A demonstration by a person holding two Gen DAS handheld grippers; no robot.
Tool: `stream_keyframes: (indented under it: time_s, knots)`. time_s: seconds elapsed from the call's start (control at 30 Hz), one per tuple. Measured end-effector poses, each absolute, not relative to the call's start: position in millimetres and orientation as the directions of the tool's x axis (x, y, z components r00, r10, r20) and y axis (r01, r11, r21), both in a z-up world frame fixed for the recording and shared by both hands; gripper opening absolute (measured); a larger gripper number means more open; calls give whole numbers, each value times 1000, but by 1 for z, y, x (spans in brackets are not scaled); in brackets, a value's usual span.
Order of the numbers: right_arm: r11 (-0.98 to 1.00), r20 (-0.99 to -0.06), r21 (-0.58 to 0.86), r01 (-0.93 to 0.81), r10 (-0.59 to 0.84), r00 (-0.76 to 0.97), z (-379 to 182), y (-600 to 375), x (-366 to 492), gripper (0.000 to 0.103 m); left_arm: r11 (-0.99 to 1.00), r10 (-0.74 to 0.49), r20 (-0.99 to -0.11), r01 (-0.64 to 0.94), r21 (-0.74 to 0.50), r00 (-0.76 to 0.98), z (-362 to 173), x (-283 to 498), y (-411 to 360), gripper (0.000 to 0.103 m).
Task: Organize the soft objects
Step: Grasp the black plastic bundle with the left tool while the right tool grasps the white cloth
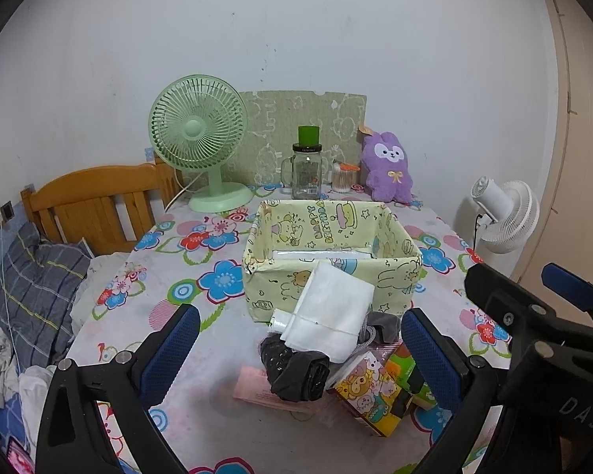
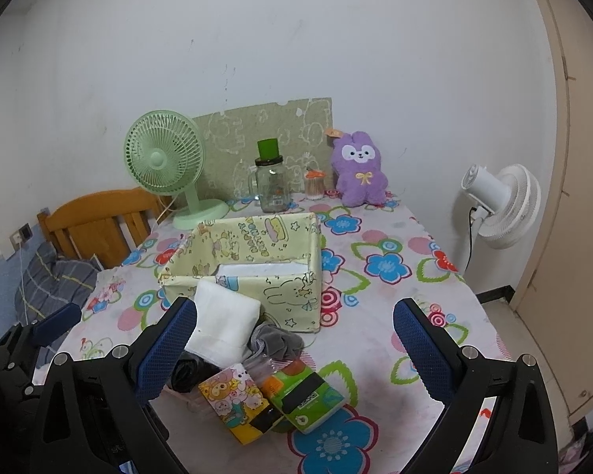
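Currently both tongs, left gripper [image 1: 300, 349] and right gripper [image 2: 294, 349], gape empty; white folded cloth [image 1: 330, 316] leaning on fabric box [image 1: 399, 272] may slide if nudged.

Inside the yellow box [image 1: 332, 245], only a sliver of white contents [image 1: 320, 254] visible above the near wall; kind not tellable. Pink packet [image 1: 257, 389] mostly buried under the black roll [image 1: 296, 367] and white folded cloth [image 1: 330, 316]. Grey fabric [image 2: 274, 341] half hidden behind the cloth. Green tissue pack [image 1: 409, 371] largely covered by the left gripper's right finger [image 1: 435, 359]. Label print on the glass jar [image 2: 272, 191] too small to read. Bedding [image 1: 27, 288] at far left cut by the frame edge.
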State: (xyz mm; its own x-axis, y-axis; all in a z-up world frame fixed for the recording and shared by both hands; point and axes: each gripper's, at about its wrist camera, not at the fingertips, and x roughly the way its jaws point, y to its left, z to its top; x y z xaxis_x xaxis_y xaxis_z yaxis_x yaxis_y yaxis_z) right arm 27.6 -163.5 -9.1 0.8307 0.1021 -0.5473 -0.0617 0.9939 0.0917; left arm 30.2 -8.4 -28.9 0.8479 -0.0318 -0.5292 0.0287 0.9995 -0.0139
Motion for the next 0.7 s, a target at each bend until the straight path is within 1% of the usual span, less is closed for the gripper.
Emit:
stream_keyframes:
  time_s: [0.33, 0.57, 0.7]
  knots:
    - [994, -569, 92, -60, 102, 816, -23, -159, 37, 101, 999, -52, -572, 39, -35, 818, -42, 41, -4, 97]
    - [993, -585, 85, -75, 111, 804, -35, -153, 44, 101, 999, -34, -619, 26, -22, 785, -58, 50, -2, 94]
    - [993, -600, 84, -85, 119, 791, -45, -147, 48, 99, 999, -34, -644, 20, -30, 764, -67, 56, 4, 92]
